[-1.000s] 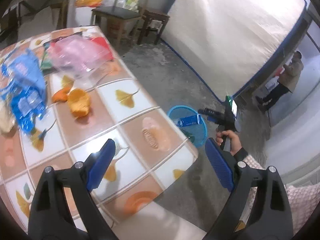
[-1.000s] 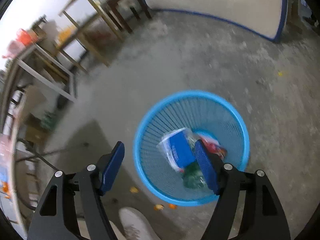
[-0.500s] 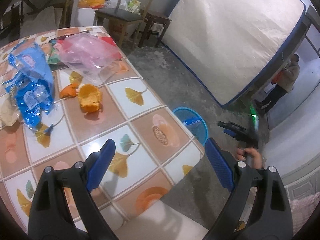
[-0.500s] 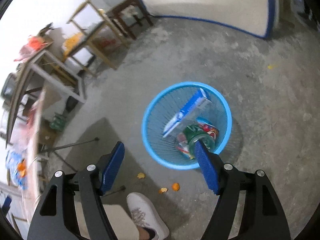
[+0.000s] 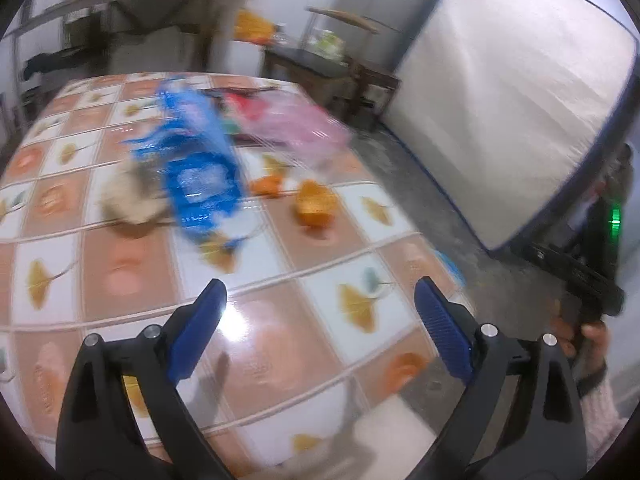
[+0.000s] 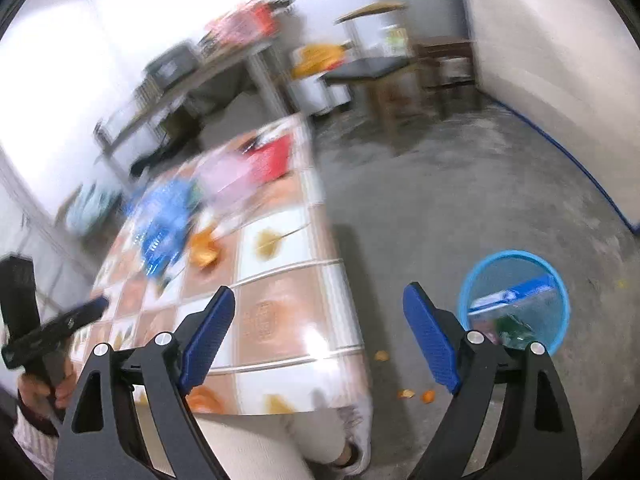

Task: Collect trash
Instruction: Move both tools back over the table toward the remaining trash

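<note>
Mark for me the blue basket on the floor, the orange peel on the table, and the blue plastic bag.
blue basket (image 6: pixel 516 257): right wrist view, far rim.
orange peel (image 5: pixel 316 204): left wrist view, middle of the peel.
blue plastic bag (image 5: pixel 200 178): left wrist view, middle of the bag.

The right gripper (image 6: pixel 318 330) rises from over the bin (image 6: pixel 516 264) to face the table (image 6: pixel 280 316), its empty jaws just opening wider. The left gripper (image 5: pixel 318 322) swings over the table's middle.
</note>
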{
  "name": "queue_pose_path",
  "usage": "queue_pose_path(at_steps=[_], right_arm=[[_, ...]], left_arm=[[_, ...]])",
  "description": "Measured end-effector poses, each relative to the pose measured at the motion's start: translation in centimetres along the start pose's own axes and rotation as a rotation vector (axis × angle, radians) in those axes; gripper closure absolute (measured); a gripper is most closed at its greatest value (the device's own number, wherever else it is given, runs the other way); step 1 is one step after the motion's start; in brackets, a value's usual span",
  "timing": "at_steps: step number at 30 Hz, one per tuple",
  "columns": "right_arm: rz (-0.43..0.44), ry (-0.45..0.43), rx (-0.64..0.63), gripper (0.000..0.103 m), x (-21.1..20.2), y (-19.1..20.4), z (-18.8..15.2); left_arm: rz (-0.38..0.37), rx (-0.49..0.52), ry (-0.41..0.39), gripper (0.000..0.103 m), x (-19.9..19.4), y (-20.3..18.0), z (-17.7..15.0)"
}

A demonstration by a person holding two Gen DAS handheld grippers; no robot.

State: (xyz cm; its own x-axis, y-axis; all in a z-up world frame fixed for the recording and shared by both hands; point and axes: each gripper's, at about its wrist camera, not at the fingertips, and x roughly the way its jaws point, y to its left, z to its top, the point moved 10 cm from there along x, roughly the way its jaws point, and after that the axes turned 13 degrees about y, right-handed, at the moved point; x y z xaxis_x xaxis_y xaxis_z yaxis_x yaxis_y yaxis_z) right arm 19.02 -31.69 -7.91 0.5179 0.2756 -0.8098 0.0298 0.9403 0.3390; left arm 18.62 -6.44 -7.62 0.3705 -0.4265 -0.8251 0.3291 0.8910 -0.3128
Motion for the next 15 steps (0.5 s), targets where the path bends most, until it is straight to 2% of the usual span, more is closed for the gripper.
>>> queue_pose_path(at_steps=[4, 6, 10, 15], right_arm=[[0.004, 0.105, -0.122, 0.019, 3.5, 6.7, -1.0], [0.003, 0.164, -0.154, 0.019, 5.5, 9.3, -2.0], [-0.061, 0.231, -0.21, 0.019, 8.2, 11.9, -3.9], [-0.125, 0.276, -0.242, 0.019, 10.4, 13.8, -4.7]], left_arm=[[0.133, -0.067, 0.006, 0.012, -0.2, 4.9, -1.2], [0.173, -0.098, 0.016, 0.012, -0.1, 7.0, -1.8], [0.241, -0.16, 0.034, 0.012, 0.2, 10.7, -2.8], [0.296, -0.159, 0.035, 0.012, 0.3, 12.8, -3.4]])
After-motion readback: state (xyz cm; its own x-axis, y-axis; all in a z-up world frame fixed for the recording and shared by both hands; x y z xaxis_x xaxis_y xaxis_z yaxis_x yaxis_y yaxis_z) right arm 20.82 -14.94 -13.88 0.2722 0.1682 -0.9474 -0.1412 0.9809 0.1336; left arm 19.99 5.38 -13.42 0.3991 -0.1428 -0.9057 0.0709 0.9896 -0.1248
